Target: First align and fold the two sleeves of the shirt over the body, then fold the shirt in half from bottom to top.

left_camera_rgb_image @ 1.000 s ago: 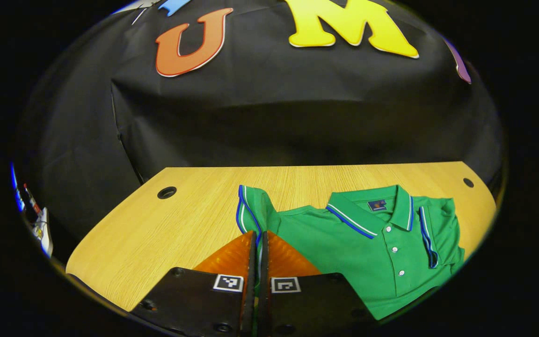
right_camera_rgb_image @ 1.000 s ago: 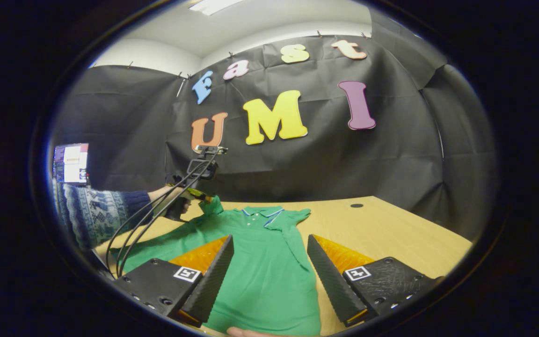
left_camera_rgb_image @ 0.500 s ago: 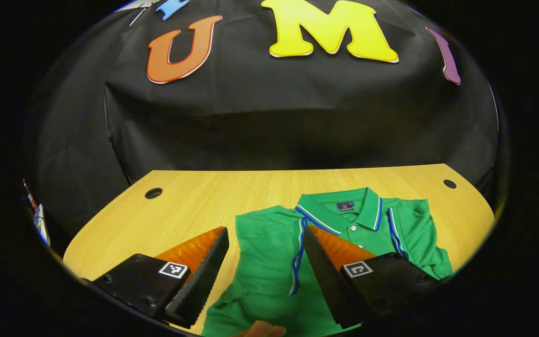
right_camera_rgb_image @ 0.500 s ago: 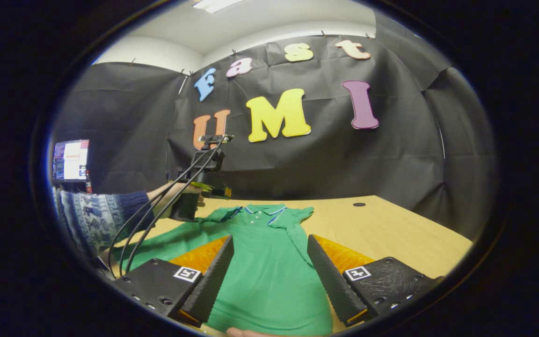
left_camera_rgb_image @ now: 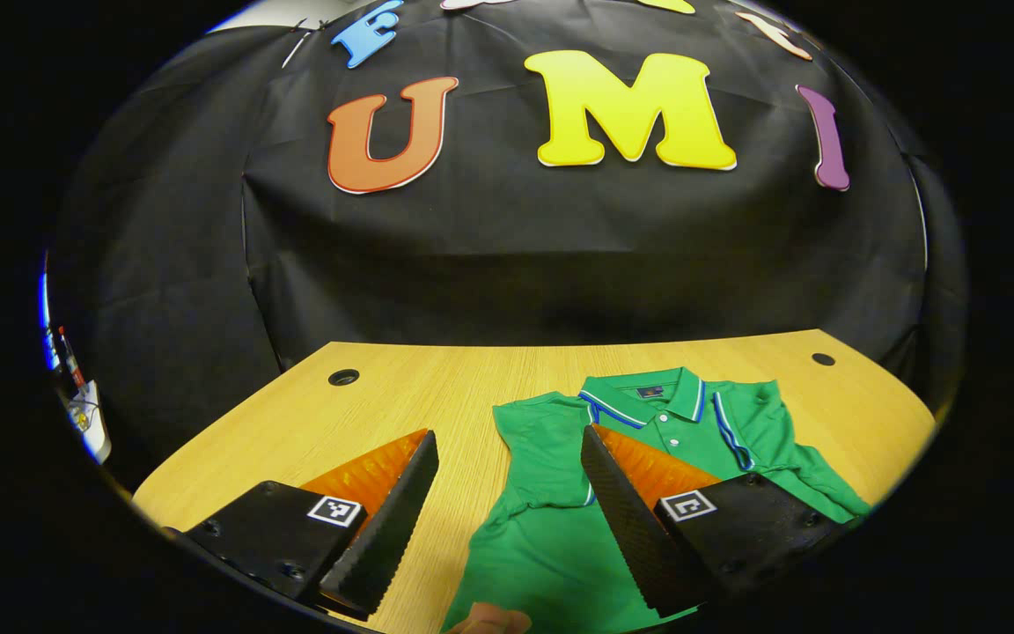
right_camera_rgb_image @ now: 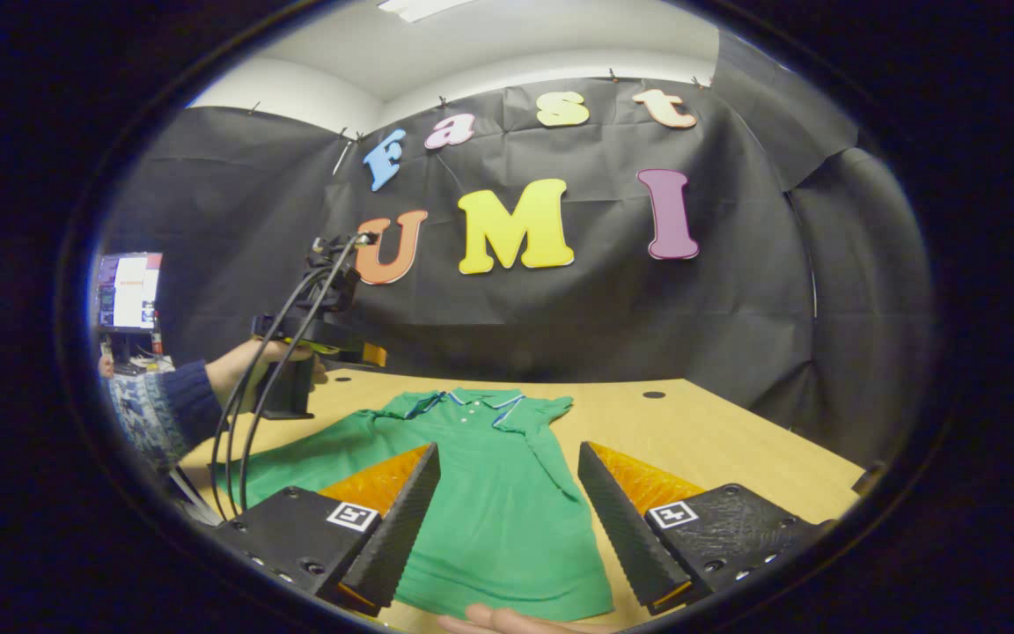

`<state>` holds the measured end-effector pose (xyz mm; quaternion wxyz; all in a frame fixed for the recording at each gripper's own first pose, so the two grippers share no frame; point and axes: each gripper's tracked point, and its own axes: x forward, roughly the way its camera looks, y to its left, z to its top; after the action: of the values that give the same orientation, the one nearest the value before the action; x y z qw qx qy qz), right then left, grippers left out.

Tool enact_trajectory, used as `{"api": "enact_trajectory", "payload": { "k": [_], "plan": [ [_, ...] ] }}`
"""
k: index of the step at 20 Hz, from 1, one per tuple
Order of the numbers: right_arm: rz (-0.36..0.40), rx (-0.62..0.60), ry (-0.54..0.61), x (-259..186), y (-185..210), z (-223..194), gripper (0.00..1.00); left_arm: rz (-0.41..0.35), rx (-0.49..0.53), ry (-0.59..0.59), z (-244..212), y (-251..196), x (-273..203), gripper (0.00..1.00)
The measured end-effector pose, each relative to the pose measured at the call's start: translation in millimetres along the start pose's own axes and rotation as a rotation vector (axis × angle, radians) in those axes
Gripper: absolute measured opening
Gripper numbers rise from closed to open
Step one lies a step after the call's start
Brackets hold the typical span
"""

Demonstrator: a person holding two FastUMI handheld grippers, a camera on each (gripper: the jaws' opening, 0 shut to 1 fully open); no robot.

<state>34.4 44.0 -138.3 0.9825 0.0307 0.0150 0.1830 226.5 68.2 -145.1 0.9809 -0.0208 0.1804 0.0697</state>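
A green polo shirt (left_camera_rgb_image: 551, 458) with blue-and-white trim lies flat on the wooden table (left_camera_rgb_image: 419, 396), collar (left_camera_rgb_image: 648, 401) toward the wall. Both short sleeves lie folded in over the body. In the left gripper view my left gripper (left_camera_rgb_image: 507, 440) is open above the shirt's left shoulder edge, holding nothing. In the right gripper view the shirt (right_camera_rgb_image: 489, 475) stretches away from me, and my right gripper (right_camera_rgb_image: 509, 453) stands open over its lower body. Farther off at the left, a hand (right_camera_rgb_image: 243, 370) holds the left gripper (right_camera_rgb_image: 366, 355) above the table beside the shirt's shoulder.
Cable holes (left_camera_rgb_image: 343, 377) (left_camera_rgb_image: 822, 358) sit near the table's far corners. Black cables (right_camera_rgb_image: 252, 414) trail from the left gripper. A patterned sleeve (right_camera_rgb_image: 150, 409) and a monitor (right_camera_rgb_image: 124, 295) are at the left. A fingertip (right_camera_rgb_image: 507, 621) rests at the shirt's hem.
My left gripper opened and let go of the left sleeve, which now lies on the body, then drew up and back to the left. My right gripper stayed open and nearly still.
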Motion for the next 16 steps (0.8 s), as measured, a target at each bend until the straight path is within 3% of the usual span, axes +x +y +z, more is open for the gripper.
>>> {"api": "enact_trajectory", "payload": {
  "k": [3, 6, 7, 8, 13, 16],
  "plan": [
    [-0.042, -0.012, -0.002, -18.7, -4.6, 4.8, 0.95, -0.02, -0.001, -0.051, -2.8, 17.8, -46.7, 1.0],
    [-0.085, -0.029, -0.028, -34.8, -12.5, 10.9, 0.95, 0.007, 0.02, -0.083, -22.5, 42.2, -94.2, 1.0],
    [-0.097, -0.039, -0.029, -39.4, -13.2, 7.9, 0.92, 0.018, 0.014, -0.082, -33.3, 47.7, -109.3, 1.0],
    [-0.11, -0.052, -0.022, -43.2, -15.8, 3.1, 0.95, 0.018, 0.005, -0.067, -47.5, 50.2, -123.8, 1.0],
    [-0.158, -0.075, 0.093, -53.4, -24.9, -36.9, 0.96, 0.017, 0.033, -0.031, -102.3, 58.7, -180.0, 1.0],
    [-0.185, -0.075, 0.166, -55.3, -32.0, -58.4, 0.95, -0.028, 0.037, 0.016, -130.8, 45.6, -200.0, 1.0]
  ]
}}
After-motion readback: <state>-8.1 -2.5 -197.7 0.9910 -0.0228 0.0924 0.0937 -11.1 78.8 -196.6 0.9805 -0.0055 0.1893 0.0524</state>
